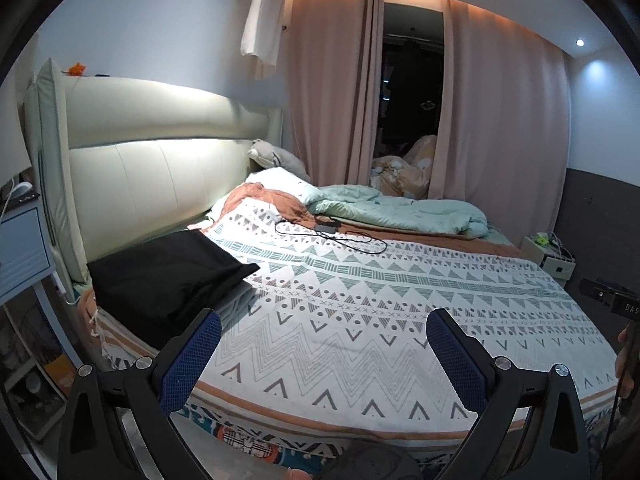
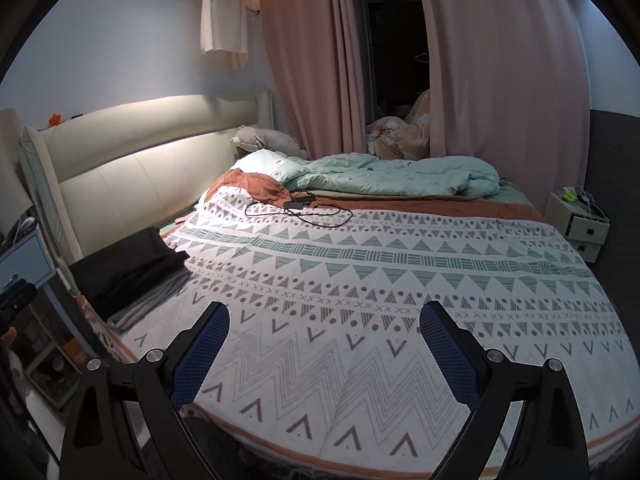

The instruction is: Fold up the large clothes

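A folded black garment point(image 1: 168, 276) lies on a stack of folded grey cloth at the bed's near left corner, beside the headboard; in the right wrist view the black garment point(image 2: 124, 268) tops the grey stack point(image 2: 152, 300). My left gripper point(image 1: 324, 334) hangs open over the patterned bedspread point(image 1: 360, 300), to the right of the stack, holding nothing. My right gripper point(image 2: 324, 328) is also open and empty above the bedspread point(image 2: 380, 280), apart from the stack. The right gripper's body point(image 1: 612, 300) shows at the left wrist view's right edge.
A black charger with cable point(image 1: 332, 232) lies mid-bed. A rumpled green duvet point(image 1: 404, 212), a rust blanket point(image 1: 268, 204) and a plush toy point(image 1: 276, 156) sit at the far side. A cream headboard point(image 1: 160, 160) stands left, pink curtains point(image 1: 500, 100) behind, a white nightstand point(image 2: 580, 220) right.
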The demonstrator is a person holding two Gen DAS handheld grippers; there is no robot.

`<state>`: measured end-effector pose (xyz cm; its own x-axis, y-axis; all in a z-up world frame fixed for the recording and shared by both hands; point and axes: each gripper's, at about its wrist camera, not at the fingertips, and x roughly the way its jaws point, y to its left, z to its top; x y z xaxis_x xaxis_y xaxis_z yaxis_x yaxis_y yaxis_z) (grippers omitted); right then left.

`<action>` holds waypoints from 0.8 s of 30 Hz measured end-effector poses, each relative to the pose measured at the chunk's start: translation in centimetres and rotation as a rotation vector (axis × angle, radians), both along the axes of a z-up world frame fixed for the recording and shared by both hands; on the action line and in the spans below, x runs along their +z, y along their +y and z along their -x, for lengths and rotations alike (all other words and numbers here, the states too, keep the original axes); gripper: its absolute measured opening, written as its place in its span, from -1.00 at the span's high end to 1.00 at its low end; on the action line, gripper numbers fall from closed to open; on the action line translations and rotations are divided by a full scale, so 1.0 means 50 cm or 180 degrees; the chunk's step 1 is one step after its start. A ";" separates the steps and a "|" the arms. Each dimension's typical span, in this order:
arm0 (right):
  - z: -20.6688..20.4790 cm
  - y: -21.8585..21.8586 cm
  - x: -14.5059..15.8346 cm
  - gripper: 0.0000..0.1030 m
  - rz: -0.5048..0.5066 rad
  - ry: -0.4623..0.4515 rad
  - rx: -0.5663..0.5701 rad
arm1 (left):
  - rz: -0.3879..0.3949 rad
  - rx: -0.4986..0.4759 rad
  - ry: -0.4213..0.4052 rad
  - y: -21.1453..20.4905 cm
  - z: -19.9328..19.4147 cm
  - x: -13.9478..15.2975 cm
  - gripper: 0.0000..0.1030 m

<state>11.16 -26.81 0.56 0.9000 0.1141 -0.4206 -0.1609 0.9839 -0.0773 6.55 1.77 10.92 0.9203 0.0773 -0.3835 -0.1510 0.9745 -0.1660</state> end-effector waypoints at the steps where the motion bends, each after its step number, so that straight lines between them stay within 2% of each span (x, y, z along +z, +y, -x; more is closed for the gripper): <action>1: 0.015 -0.005 -0.006 -0.87 0.0000 0.0006 -0.0028 | 0.0006 -0.0031 -0.0013 -0.008 0.010 -0.001 -0.99; 13: 0.199 -0.022 -0.052 -0.87 -0.0103 -0.0144 -0.0263 | -0.0039 -0.0308 -0.0151 -0.083 0.125 -0.010 -0.99; 24: 0.311 0.002 -0.099 -0.87 -0.0082 -0.0168 -0.0251 | 0.0015 -0.0441 -0.0165 -0.107 0.214 -0.049 -0.99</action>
<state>-4.38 -26.71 -4.41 0.9275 0.0522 -0.3702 -0.0792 0.9952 -0.0580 -4.15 -3.57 8.47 0.9407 -0.0536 -0.3351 -0.0061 0.9846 -0.1747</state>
